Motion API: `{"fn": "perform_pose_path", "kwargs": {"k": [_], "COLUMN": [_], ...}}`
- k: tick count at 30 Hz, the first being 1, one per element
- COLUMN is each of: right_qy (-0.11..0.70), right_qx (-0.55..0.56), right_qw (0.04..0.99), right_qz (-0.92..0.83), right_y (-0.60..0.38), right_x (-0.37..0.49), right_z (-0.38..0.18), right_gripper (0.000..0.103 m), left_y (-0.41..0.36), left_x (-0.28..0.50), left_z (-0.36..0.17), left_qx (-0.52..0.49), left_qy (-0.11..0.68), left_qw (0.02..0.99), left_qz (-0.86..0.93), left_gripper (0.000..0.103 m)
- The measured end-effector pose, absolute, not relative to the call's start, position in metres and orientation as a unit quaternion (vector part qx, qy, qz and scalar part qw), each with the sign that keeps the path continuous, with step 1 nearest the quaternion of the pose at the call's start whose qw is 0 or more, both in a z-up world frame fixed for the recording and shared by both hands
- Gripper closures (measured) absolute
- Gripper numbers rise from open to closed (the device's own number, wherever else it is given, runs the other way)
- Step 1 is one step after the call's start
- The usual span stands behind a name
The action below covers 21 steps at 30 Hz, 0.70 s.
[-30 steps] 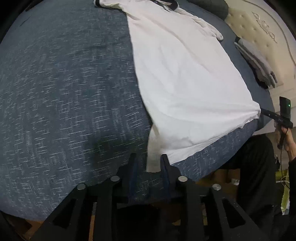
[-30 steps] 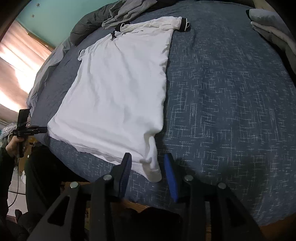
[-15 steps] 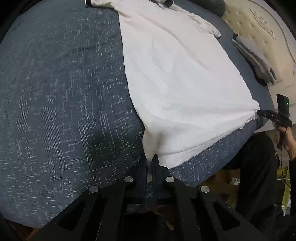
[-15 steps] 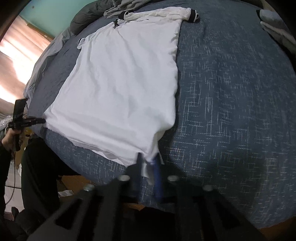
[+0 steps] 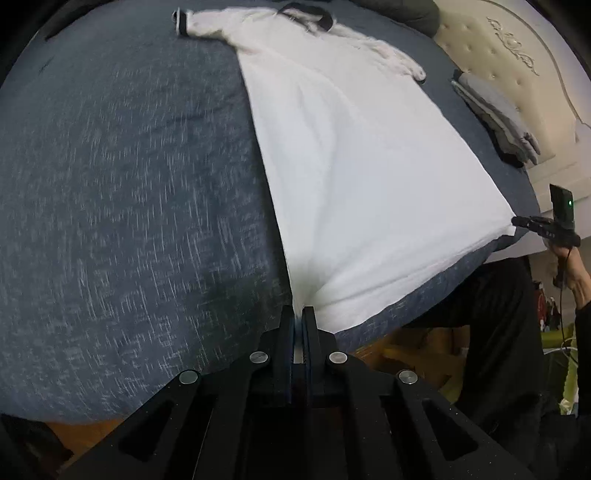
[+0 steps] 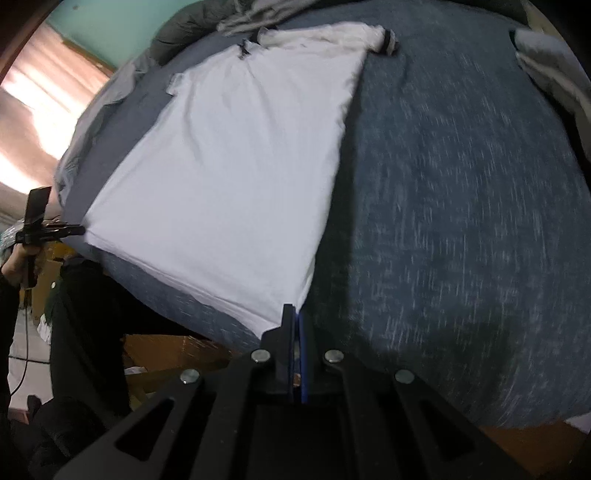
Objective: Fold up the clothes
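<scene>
both my jaws had just closed: left gripper (image 5: 299,314) and right gripper (image 6: 294,312) each pinched a hem corner of the white shirt (image 5: 354,147), ready to lift and fold.

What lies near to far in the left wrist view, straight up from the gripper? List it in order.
left gripper, shut on the hem corner → white shirt spread flat on the blue bedspread → shirt's dark collar at the far end.
</scene>
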State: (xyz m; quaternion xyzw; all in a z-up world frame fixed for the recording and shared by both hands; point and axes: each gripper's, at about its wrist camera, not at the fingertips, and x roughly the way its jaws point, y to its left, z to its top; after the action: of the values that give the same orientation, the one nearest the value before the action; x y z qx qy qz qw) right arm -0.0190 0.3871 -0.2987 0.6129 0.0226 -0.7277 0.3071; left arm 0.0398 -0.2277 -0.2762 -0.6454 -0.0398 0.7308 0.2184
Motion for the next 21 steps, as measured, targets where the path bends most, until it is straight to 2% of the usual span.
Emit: {"fn": "perform_pose_path", "kwargs": {"k": [6,12,16,18,20,21], "right_qy": [0.011,0.006,0.013,0.012,0.005,0.005], "right_qx": [0.63,0.627,0.625,0.617,0.602,0.596], "right_qw": [0.279,0.281,0.28,0.277,0.287,0.284], "right_qz": [-0.725,-0.727,-0.729,-0.737,-0.745,-0.751], "right_y": [0.395,0.392,0.389,0.393,0.397,0.398], "right_x": [-0.023,-0.03,-0.029,-0.03,-0.036,-0.041], "right_z": [-0.328,-0.328,-0.317,-0.305,-0.291,-0.285], "right_gripper": [0.102,0.102,0.099,0.091,0.063,0.061], "left_y": [-0.243,-0.245,-0.252,-0.261,-0.27,-0.275], "left_x": [0.043,0.042,0.041,0.041,0.038,0.036], "left_z": [-0.316,-0.325,-0.325,-0.317,-0.308,-0.302], "left_qx": [-0.668,-0.671,-0.673,-0.672,-0.669,-0.665], "left_qy": [-0.077,-0.091,-0.1,-0.097,-0.087,-0.085], "left_qw": [0.205,0.203,0.193,0.183,0.171,0.167], "left_qz": [0.712,0.708,0.707,0.711,0.718,0.723], "left_gripper": [0.099,0.099,0.094,0.094,0.094,0.094]}}
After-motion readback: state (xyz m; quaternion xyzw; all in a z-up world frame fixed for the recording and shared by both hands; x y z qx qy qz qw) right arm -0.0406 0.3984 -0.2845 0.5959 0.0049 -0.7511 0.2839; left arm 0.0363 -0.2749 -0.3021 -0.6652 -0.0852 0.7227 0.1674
